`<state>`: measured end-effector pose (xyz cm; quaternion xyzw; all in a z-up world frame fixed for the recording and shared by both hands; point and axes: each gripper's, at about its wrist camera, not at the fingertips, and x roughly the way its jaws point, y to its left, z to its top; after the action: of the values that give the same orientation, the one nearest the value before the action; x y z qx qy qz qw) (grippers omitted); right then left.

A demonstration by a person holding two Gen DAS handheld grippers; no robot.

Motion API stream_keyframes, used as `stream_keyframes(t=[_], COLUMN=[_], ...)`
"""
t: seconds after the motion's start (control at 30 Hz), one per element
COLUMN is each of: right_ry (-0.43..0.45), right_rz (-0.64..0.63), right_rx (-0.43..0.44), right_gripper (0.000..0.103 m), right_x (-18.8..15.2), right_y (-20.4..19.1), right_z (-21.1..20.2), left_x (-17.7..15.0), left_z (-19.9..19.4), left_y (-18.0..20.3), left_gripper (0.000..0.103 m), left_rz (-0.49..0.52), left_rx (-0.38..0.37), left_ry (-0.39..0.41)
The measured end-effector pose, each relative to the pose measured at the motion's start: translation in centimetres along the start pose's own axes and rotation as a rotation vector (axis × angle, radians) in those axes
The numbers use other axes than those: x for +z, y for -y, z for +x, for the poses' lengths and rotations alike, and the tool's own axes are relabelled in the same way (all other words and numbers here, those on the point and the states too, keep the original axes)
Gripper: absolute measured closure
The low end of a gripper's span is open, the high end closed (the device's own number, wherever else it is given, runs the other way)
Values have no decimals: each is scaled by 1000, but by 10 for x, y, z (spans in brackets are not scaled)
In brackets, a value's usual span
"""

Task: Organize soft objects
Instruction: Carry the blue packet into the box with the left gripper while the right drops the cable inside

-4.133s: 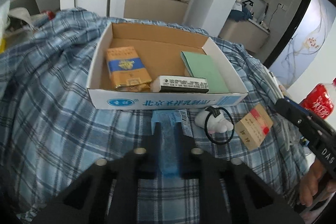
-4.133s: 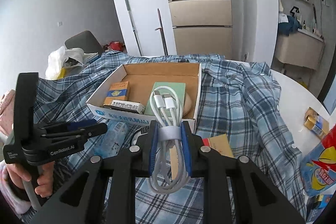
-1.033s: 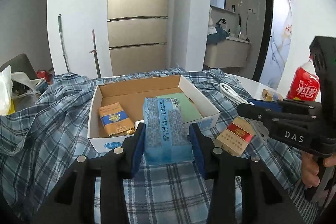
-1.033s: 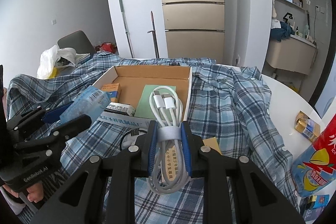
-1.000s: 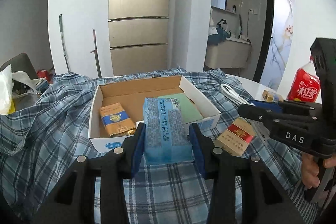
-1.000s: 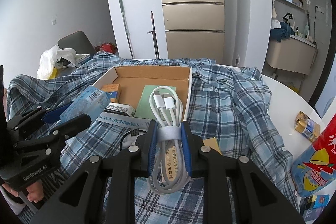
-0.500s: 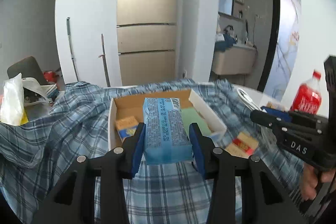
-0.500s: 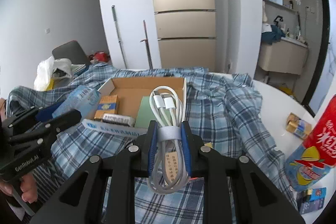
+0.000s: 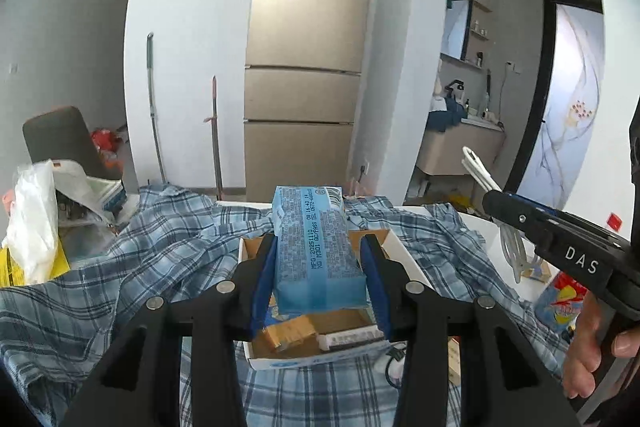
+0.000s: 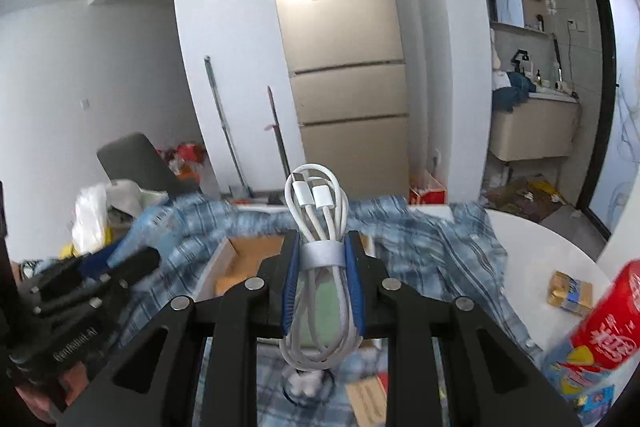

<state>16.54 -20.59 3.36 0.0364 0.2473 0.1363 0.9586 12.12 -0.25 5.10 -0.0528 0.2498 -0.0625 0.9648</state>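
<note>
Here, left tongs point(image 9: 320, 279) grasp a blue tissue pack point(image 9: 316, 251) with printed dates — right tongs point(image 10: 322, 287) clench a coiled white cable point(image 10: 320, 227) bound by a grey strap.

"DAS" on right gripper point(image 9: 486, 203)

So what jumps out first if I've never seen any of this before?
Two black claw-like grippers, each pinching something. The left gripper clamps a blue tissue pack in the air over an open cardboard box on a blue plaid shirt. The right gripper squeezes a coiled white charging cable, with a tall gold fridge behind.
</note>
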Motion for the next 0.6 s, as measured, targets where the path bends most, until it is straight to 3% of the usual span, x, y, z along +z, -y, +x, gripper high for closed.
stream_keyframes(t=[0.2,0.43,0.6], right_ry=[-51,-182,-270], right_rz=[29,79,36], right_rx=[9,-11,-17], right_gripper=[82,82,82], right_x=[1,-38,-59], right_y=[-2,20,29], right_z=[40,97,126], left_x=[-11,-40,-52], left_z=[47,86,101], left_y=[-7,-22,-34], left_gripper=[59,59,59], left_rz=[-19,-33,-62], left_rx=[21,57,47], left_ry=[-84,-174,-239])
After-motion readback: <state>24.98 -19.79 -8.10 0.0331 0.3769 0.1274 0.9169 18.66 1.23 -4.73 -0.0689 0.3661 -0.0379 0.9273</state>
